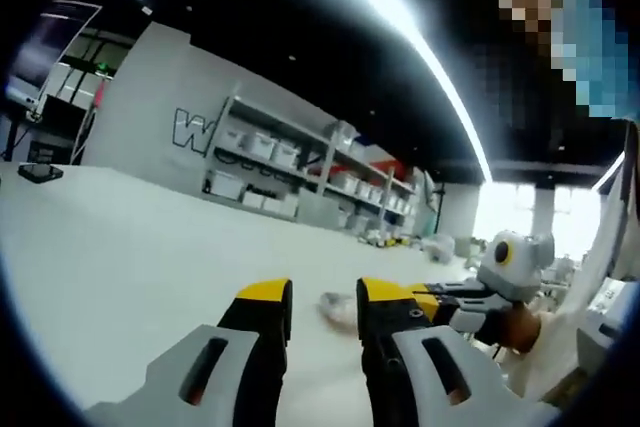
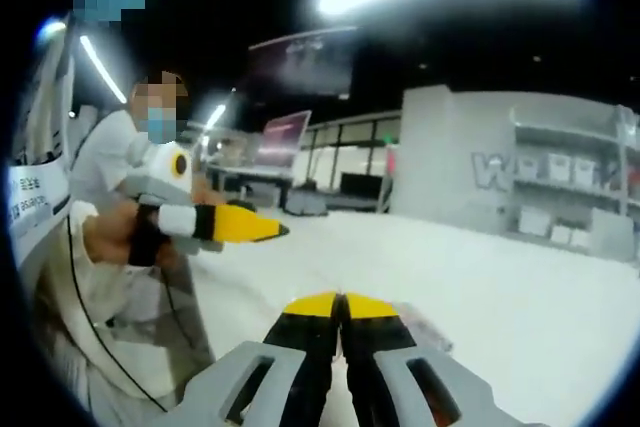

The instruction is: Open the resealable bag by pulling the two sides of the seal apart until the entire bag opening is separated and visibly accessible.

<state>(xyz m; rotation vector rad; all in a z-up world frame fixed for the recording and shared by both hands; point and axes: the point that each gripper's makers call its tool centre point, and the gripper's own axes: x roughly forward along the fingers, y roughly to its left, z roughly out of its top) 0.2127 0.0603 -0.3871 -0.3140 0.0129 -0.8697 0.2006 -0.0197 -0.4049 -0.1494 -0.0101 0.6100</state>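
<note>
Left gripper view showed the left gripper (image 1: 325, 297) with its yellow-tipped jaws standing apart and nothing between them, raised over a broad white bench (image 1: 120, 247). Beyond the jaws, just past the right-hand tip, lay the resealable bag (image 1: 338, 309), a small pale, blurred shape flat on the bench, well away from the far edge; its seal could not be made out. The right gripper (image 1: 432, 295) entered from the right, held in a person's hand (image 1: 520, 327), its tip close to the bag, though contact could not be judged. Right gripper view showed the right gripper (image 2: 340, 305) with its jaws pressed together; whether they pinched anything could not be told, and a faint pale patch just beside them on the bench may have been the bag (image 2: 425, 332). The left gripper (image 2: 262, 230) appeared there at the left, held aloft. Shelving with white bins (image 1: 270, 152) stood against the far wall. By judgement the bag was light, thin and limp, likely slippery, and would slide or crumple if pushed; each gripper should probably take one lip just above the seal, on opposite sides, before pulling apart.
</note>
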